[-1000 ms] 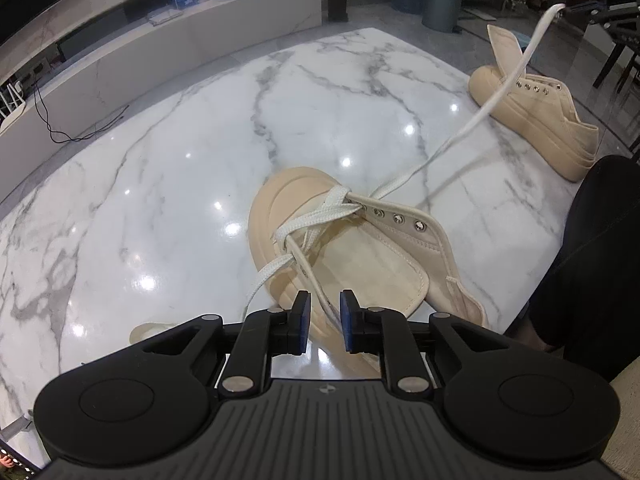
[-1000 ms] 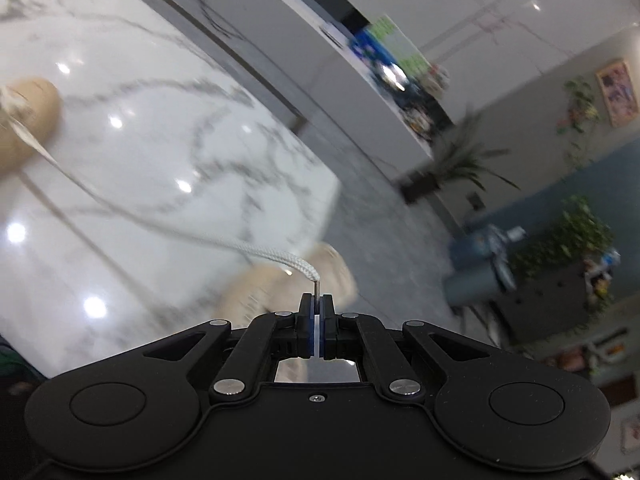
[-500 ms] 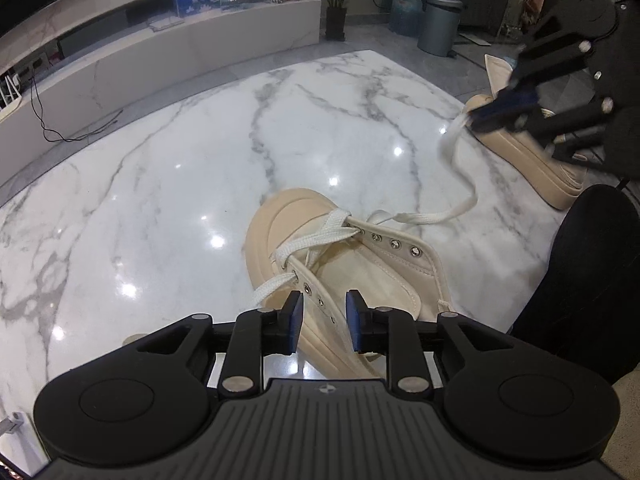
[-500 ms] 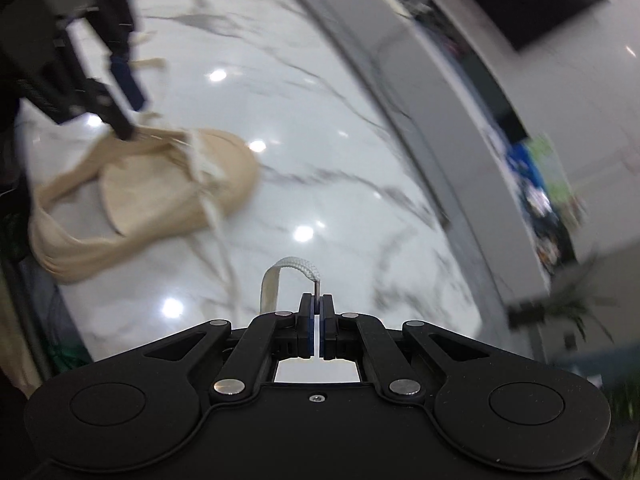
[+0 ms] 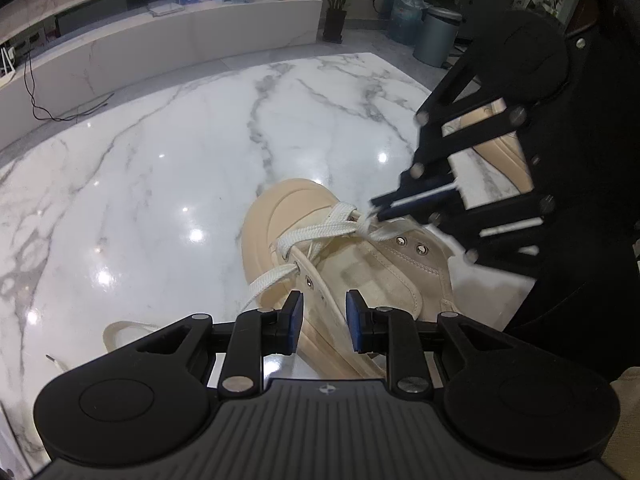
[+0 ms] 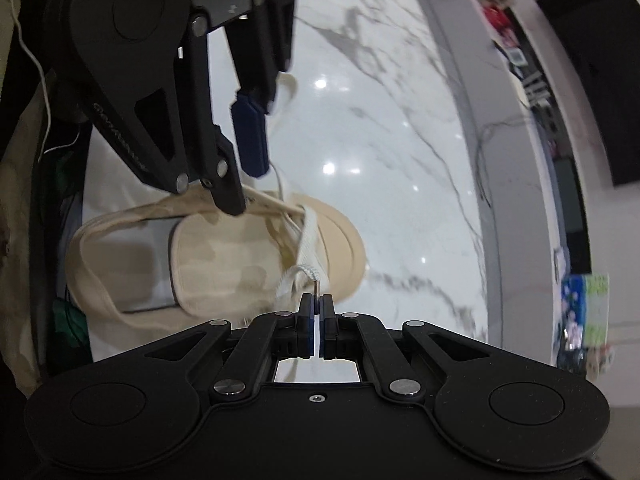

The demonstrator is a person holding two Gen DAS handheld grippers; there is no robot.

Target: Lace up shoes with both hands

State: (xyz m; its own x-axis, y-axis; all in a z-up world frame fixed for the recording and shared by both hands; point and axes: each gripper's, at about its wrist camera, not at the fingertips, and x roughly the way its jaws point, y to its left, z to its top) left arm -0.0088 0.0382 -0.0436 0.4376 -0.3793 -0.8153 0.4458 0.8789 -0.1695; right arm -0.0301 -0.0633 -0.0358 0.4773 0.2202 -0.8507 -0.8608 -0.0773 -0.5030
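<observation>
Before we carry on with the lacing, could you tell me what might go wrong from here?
The right tool pinches only the thin aglet of the white flat shoelace, so it could slip out during threading. The left tool, open, straddles the eyelet flap of the beige canvas platform shoe without gripping, so a pull may drag the shoe across the glossy marble tabletop.

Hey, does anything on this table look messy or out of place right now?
Nothing is damaged or spilled. The beige shoe is only laced near the toe, its upper eyelets empty. One loose lace end trails onto the marble table. A second shoe sits behind the right gripper.
</observation>
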